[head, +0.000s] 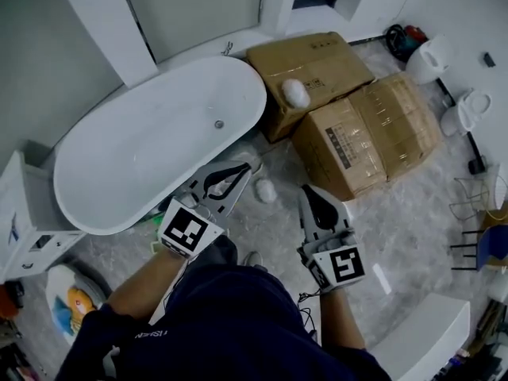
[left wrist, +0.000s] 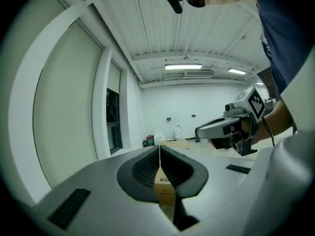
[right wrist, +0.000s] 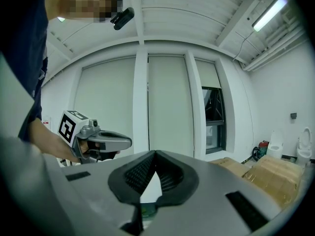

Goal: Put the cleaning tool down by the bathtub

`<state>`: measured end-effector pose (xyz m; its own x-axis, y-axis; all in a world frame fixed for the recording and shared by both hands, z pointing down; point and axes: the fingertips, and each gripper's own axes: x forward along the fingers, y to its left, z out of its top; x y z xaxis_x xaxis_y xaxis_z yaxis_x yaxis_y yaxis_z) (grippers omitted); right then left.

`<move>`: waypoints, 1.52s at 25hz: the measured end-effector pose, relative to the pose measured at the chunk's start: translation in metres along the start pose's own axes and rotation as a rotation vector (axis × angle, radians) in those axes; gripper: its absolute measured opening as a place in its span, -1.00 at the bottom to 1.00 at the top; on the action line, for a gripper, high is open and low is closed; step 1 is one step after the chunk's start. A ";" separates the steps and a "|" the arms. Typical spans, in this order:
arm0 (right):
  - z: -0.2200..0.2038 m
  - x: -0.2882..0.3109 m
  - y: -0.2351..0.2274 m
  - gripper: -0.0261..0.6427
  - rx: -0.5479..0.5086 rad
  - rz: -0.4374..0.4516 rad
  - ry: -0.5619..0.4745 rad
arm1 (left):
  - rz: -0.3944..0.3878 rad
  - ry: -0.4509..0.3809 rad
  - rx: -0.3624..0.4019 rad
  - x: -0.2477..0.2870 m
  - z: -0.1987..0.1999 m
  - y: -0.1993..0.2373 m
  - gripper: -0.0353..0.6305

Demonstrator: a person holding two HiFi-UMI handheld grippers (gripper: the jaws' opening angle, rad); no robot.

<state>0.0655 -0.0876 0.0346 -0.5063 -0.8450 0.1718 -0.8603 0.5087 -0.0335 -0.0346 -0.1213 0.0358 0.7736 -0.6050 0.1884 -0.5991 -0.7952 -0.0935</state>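
One white oval bathtub (head: 119, 165), the largest thing here; its basin holds only a single drain (head: 218, 124). Two cardboard boxes (head: 313, 66) (head: 373, 129), both shut, stand side by side just off the tub's rounded end. Two white toilets (head: 429, 60) (head: 470, 109) stand beyond the boxes. Two grippers, both mine. My left gripper (head: 242, 169) lies over the tub's near rim, jaws pressed together at the tips, nothing between the pads (left wrist: 147, 168); only a strip of cardboard shows through the gap behind them. My right gripper (head: 311, 193) hangs over the grey floor (head: 413, 213), jaws also fully together and empty. Two small white lumps: one white lump (head: 295, 92) sits on top of the farther box. The other I take for the cleaning tool (head: 264, 189). It lies on the floor just beside the bathtub's end, between my two sets of fingertips and touching neither, a little nearer the left ones. One green scrap (head: 153, 219) shows by the tub's foot, mostly hidden under my left gripper; I cannot tell what it is.
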 end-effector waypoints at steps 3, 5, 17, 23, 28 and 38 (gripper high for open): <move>0.004 -0.004 0.002 -0.91 0.010 0.004 -0.012 | -0.001 -0.002 -0.005 -0.001 0.002 -0.003 -0.79; 0.007 -0.004 0.003 -0.91 0.026 0.014 -0.024 | 0.000 -0.003 -0.005 -0.001 0.002 -0.004 -0.79; 0.005 0.001 -0.004 -0.91 0.034 0.020 -0.012 | 0.012 -0.019 -0.033 0.005 0.003 0.002 -0.79; -0.002 0.005 -0.007 -0.91 0.035 0.019 0.007 | 0.014 -0.028 -0.054 0.006 0.002 0.004 -0.79; -0.006 0.006 -0.012 -0.92 0.035 0.013 0.028 | 0.024 -0.024 -0.056 0.005 0.003 0.009 -0.79; -0.006 0.015 -0.019 -0.92 0.045 0.002 0.030 | 0.034 -0.019 -0.076 0.006 -0.005 0.019 -0.79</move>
<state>0.0748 -0.1095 0.0440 -0.5070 -0.8381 0.2014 -0.8612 0.5021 -0.0784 -0.0419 -0.1397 0.0397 0.7557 -0.6330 0.1680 -0.6386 -0.7691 -0.0248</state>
